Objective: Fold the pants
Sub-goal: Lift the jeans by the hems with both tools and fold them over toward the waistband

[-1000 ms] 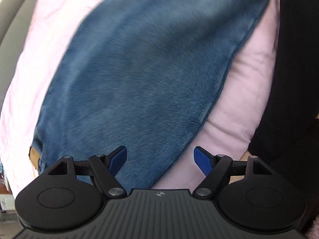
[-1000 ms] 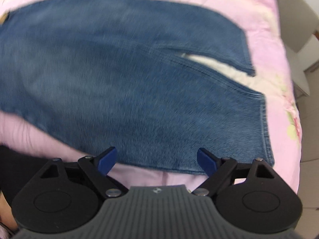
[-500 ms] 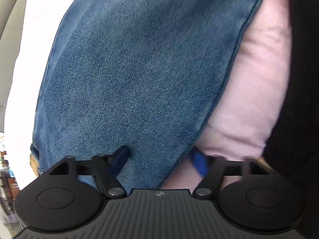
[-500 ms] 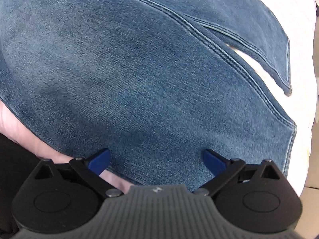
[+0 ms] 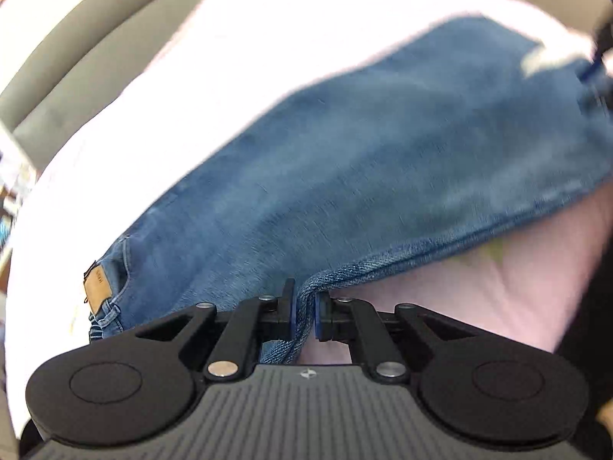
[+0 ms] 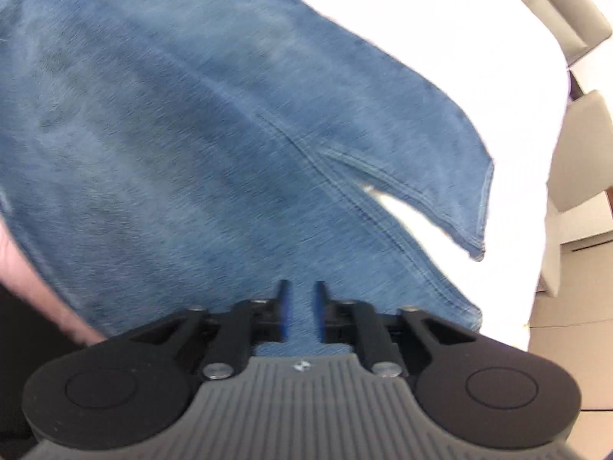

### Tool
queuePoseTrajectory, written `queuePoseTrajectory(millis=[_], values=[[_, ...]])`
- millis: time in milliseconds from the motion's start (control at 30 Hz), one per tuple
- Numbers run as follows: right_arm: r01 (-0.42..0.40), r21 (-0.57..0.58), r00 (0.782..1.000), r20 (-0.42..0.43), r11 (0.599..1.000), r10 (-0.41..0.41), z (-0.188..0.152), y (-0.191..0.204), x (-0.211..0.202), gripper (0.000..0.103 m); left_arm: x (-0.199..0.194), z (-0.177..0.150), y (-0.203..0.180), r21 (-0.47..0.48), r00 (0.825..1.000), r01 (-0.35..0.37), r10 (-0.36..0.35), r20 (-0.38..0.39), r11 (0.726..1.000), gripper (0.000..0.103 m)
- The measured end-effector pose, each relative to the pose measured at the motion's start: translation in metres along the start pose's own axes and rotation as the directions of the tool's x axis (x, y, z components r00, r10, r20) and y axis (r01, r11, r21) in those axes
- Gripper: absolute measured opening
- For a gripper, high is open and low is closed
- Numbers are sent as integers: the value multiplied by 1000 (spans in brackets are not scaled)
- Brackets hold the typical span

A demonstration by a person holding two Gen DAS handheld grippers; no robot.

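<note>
Blue jeans (image 5: 345, 176) lie spread on a pink-white bedsheet (image 5: 479, 299). In the left wrist view the waistband with a tan leather patch (image 5: 97, 281) is at lower left. My left gripper (image 5: 304, 316) is shut on the near side edge of the jeans, and the denim bunches between its pads. In the right wrist view the jeans (image 6: 191, 134) fill the frame, with both leg hems (image 6: 481, 211) at the right. My right gripper (image 6: 300, 312) is shut on the near edge of the closer leg.
The bedsheet (image 6: 459, 38) stretches beyond the jeans. A grey padded headboard or sofa edge (image 5: 76, 57) curves along the far left. Beige furniture (image 6: 578, 153) and floor sit past the bed's right edge. A dark-clothed body (image 5: 597, 306) is at the right.
Both grippers were open above the jeans' near edge; now both have closed on the denim. The views have tilted and the near edge is lifting off the sheet.
</note>
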State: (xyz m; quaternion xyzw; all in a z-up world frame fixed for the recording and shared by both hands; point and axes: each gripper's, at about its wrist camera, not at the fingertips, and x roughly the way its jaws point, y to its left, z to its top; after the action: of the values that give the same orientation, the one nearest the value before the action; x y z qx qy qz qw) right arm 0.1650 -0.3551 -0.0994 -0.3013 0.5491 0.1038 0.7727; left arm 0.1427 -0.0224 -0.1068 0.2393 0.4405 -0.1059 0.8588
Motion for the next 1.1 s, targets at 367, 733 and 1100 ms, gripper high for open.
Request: queuePoseTrajectory(millis=[367, 733, 1100], values=[[-92, -110, 996, 4, 990, 93, -8, 26, -7, 87, 23, 35, 27, -161, 999, 21, -16, 33, 987, 9], [-217, -23, 975, 33, 976, 218, -15, 39, -48, 92, 32, 41, 41, -207, 999, 51, -48, 16, 977, 9], [86, -58, 993, -79, 995, -91, -25, 39, 17, 52, 7, 26, 43, -220, 998, 60, -55, 31, 974, 9]])
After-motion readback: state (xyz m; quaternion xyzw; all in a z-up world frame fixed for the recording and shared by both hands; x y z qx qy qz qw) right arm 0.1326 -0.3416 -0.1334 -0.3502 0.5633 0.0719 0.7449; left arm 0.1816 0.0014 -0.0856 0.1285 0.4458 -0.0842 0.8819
